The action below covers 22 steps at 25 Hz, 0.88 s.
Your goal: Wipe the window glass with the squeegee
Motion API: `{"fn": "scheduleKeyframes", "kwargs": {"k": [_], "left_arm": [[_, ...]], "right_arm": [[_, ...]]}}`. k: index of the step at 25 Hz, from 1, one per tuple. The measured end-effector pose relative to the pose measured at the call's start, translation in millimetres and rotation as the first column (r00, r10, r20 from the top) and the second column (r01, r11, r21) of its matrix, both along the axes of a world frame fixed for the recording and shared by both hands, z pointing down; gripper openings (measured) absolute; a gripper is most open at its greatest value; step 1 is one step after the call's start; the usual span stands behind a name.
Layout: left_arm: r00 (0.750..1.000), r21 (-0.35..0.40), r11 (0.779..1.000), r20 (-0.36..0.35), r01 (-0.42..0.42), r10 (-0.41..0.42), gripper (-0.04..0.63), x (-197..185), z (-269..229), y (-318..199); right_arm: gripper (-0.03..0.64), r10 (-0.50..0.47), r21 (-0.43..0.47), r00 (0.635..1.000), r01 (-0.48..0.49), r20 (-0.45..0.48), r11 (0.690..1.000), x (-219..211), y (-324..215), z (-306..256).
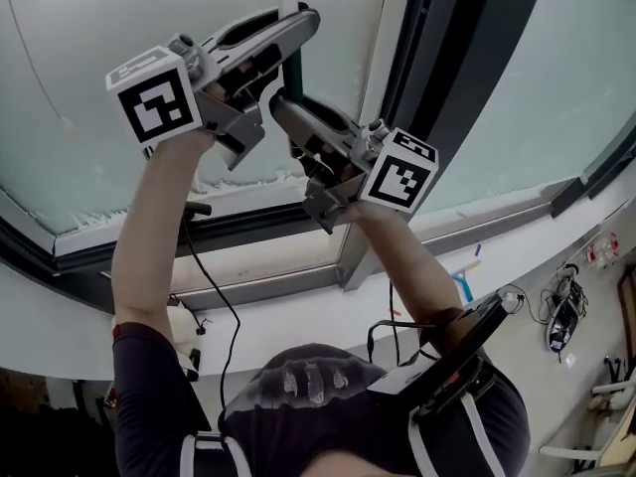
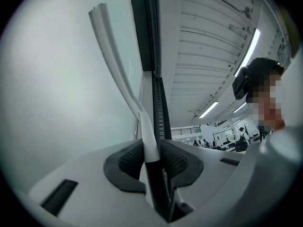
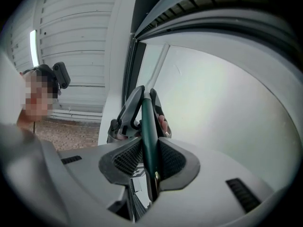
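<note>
Head view: left claw (image 1: 296, 26) and right claw (image 1: 286, 107) hold the squeegee (image 1: 292, 73) up by the far window glass (image 1: 89, 97). Left gripper view: clamped on its white-to-black handle. Right gripper view: clamped on its green part. Probably light, stiff; handle grips best.

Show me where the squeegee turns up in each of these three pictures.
Head view: squeegee, upper centre, dark handle held by left gripper and right gripper, white neck reaching the top edge.
Left gripper view: squeegee, centre, handle clamped in the jaws, white forked neck rising up-left.
Right gripper view: squeegee, centre, dark green handle clamped in the jaws.
Shared landmark: the dark window frame.
</note>
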<state>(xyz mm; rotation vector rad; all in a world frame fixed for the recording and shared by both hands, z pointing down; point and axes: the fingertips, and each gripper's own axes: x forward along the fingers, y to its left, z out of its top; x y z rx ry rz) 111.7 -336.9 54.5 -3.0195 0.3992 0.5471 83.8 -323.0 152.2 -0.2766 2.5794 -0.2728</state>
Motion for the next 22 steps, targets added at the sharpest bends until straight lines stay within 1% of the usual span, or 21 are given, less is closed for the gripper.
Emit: {"fn": "scheduleKeyframes", "kwargs": {"k": [2,3,5,9,13,18,22], "left_arm": [[1.0,-0.022,1.0,-0.024,-0.018,0.017,0.092,-3.8,6.8,-2.8],[1.0,-0.016,1.0,-0.025,-0.015,0.015,0.092,-4.9,7.4,-2.7],[1.0,0.004,1.0,-0.011,-0.007,0.008,0.092,-5.7,6.3,-0.8],[1.0,0.005,1.0,-0.006,-0.013,0.013,0.092,-4.7,4.5,1.3],[0.999,-0.02,0.999,-0.035,-0.041,0.04,0.091,-2.0,4.9,1.3],[0.999,-0.032,0.999,-0.027,-0.028,0.027,0.091,-2.9,5.6,0.0],[0.998,-0.07,0.996,-0.044,-0.047,0.044,0.091,-1.5,7.4,1.0]], "right_arm": [[0.083,0.004,-0.01,1.0,-0.004,-0.011,1.0,-2.7,-3.5,6.6],[0.085,0.001,-0.017,1.0,-0.002,-0.012,1.0,-3.4,-4.0,7.6],[0.087,-0.014,-0.032,1.0,0.013,-0.007,0.999,-4.6,-3.5,7.1],[0.091,-0.035,-0.046,0.999,0.035,0.007,0.998,-5.5,-1.9,5.6],[0.091,-0.047,-0.058,0.999,0.048,0.017,0.997,-4.6,-2.0,6.0],[0.091,-0.053,-0.073,0.998,0.055,0.029,0.996,-5.8,-0.9,5.3],[0.091,-0.058,-0.087,0.998,0.061,0.035,0.994,-6.7,-0.1,5.4]]}}
